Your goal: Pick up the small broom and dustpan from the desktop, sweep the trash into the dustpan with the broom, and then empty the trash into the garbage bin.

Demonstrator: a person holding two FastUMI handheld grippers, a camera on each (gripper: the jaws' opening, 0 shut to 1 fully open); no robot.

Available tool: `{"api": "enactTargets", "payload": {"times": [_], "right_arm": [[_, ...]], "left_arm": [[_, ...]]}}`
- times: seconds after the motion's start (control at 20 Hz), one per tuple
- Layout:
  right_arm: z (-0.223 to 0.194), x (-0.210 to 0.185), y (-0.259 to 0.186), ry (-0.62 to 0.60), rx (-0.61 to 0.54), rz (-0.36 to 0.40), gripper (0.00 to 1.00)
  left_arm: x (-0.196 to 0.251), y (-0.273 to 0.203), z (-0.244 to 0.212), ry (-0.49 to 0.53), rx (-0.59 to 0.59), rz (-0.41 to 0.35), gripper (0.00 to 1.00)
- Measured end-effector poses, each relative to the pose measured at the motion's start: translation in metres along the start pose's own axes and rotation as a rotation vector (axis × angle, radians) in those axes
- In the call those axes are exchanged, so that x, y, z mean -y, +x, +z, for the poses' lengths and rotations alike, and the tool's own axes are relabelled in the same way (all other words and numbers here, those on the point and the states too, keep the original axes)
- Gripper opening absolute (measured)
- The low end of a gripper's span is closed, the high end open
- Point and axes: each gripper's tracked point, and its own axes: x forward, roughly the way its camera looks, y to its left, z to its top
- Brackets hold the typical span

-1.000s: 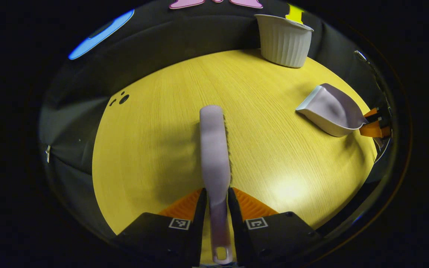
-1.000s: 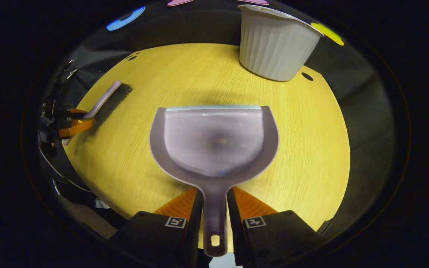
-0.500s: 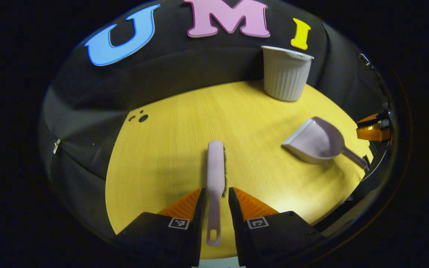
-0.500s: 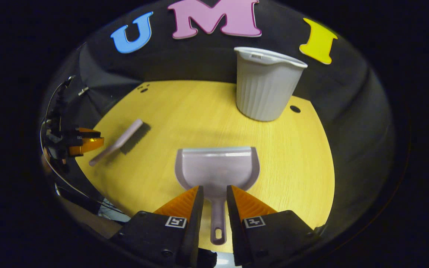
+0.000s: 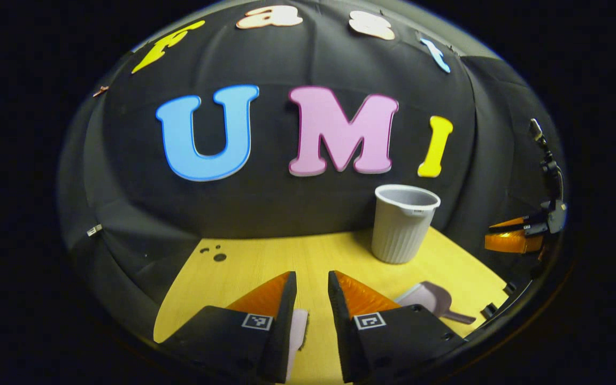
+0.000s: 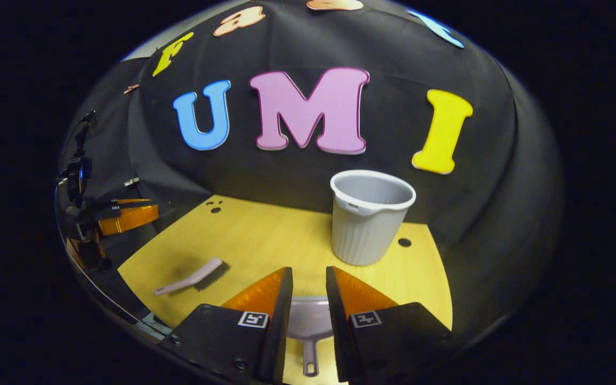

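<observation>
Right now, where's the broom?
Lying on the desktop, lower left in the right gripper view: broom, left of the garbage bin.

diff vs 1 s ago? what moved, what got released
Both grippers have let go and pulled up and back. The left gripper released the broom; the right gripper released the dustpan. Both tools now lie on the table, with each gripper's fingers apart and holding nothing. The bin is upright in the same place at the back.

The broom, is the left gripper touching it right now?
Apart. In the right gripper view the broom lies alone on the tabletop, the left gripper raised clear.
</observation>
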Motion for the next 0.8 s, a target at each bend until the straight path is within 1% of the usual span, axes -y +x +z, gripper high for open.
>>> {"api": "enactTargets", "payload": {"times": [0.1, 0.2, 0.25, 0.3, 0.4, 0.55, 0.8], "right_arm": [[0.031, 0.001, -0.011, -0.035, 0.088, -0.022, 0.41], [0.057, 0.001, -0.023, -0.039, 0.159, -0.031, 0.44], [0.066, 0.002, -0.028, -0.036, 0.187, -0.036, 0.45], [0.071, 0.004, -0.030, -0.034, 0.205, -0.041, 0.46], [0.076, 0.003, -0.031, -0.024, 0.219, -0.043, 0.49], [0.075, 0.002, -0.029, -0.024, 0.210, -0.047, 0.49], [0.077, -0.009, -0.032, -0.015, 0.201, -0.050, 0.49]], "left_arm": [[0.006, -0.009, 0.022, 0.001, 0.053, -0.004, 0.41], [0.006, -0.019, 0.039, 0.001, 0.092, -0.012, 0.41], [0.012, -0.020, 0.050, -0.008, 0.110, -0.031, 0.41], [0.018, -0.021, 0.048, -0.015, 0.110, -0.045, 0.41], [0.017, -0.020, 0.044, -0.021, 0.099, -0.048, 0.41], [0.019, -0.020, 0.039, -0.027, 0.074, -0.060, 0.40], [0.017, -0.022, 0.031, 0.004, 0.045, -0.072, 0.41]]}}
